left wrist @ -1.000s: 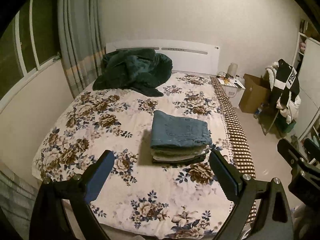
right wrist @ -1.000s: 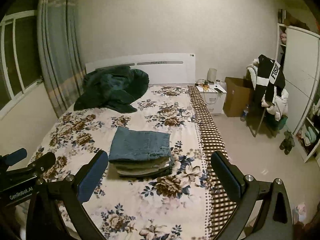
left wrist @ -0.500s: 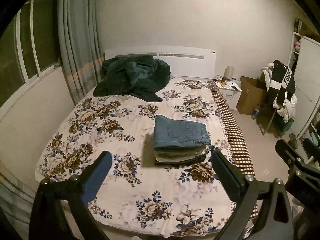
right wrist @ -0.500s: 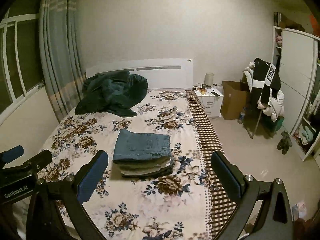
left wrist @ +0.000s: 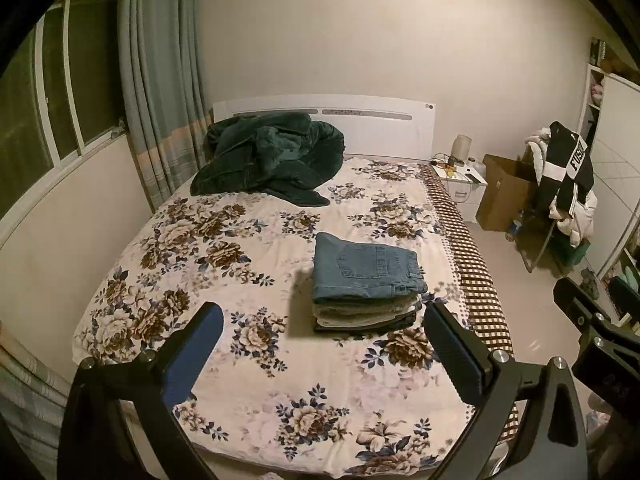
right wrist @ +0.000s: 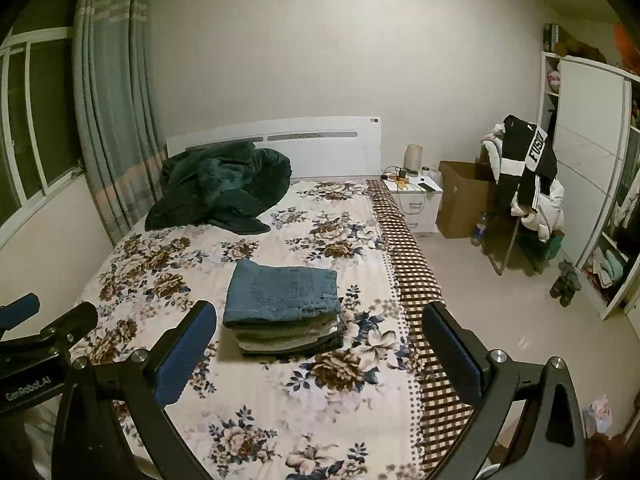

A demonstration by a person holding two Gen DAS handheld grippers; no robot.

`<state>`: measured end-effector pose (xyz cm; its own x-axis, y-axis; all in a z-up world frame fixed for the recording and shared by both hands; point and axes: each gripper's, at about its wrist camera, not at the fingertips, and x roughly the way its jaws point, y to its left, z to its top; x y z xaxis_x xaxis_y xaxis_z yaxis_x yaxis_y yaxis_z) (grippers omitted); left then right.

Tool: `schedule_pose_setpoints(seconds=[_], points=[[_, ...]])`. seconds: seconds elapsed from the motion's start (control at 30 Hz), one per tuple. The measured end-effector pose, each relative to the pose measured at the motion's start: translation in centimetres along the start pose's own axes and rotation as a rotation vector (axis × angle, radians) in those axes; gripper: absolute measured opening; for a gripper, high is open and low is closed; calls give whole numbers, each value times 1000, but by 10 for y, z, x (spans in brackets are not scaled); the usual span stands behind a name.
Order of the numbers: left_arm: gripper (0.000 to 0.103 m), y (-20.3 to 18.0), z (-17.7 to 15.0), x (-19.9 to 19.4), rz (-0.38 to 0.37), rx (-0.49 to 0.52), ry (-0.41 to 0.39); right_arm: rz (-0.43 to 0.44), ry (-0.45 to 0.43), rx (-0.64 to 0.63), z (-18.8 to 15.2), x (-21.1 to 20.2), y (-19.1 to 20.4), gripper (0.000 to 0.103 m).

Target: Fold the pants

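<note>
So the folded jeans [left wrist: 366,266] sit on top of a stack of folded pants [left wrist: 368,312], just right of center in the left wrist view, on the flowery bed [left wrist: 200,240]. From the left claw [left wrist: 320,344] the stack lies straight ahead and a bit right, closer to its right finger. From the right claw [right wrist: 320,344] it's ahead and left of middle, hugging the left finger side. Long axis of the stack runs roughly left to right across the frame, folded edges facing the claws. Neither claw looks clearly nearer to me.

Both claws are spread wide and holding nothing, well back from the stack.

Count: one stack, looks like about four folded pairs, though the lower layers blur together. One dark green blanket [left wrist: 272,156] heaped in the upper left by the headboard. I don't see any unfolded pants, so folding looks finished.
</note>
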<state>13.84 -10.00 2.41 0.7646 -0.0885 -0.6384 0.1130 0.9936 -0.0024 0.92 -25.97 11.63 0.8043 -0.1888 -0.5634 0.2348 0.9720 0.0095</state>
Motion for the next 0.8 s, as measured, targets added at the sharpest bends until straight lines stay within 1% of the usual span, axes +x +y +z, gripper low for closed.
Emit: schedule_pose_setpoints(seconds=[0.43,0.8], points=[[103,4,2,0,7,-1,-3,18,12,-4,4,6,0,103],[103,8,3,3,8,-3,6,30,27,-8,-1,14,2,103]])
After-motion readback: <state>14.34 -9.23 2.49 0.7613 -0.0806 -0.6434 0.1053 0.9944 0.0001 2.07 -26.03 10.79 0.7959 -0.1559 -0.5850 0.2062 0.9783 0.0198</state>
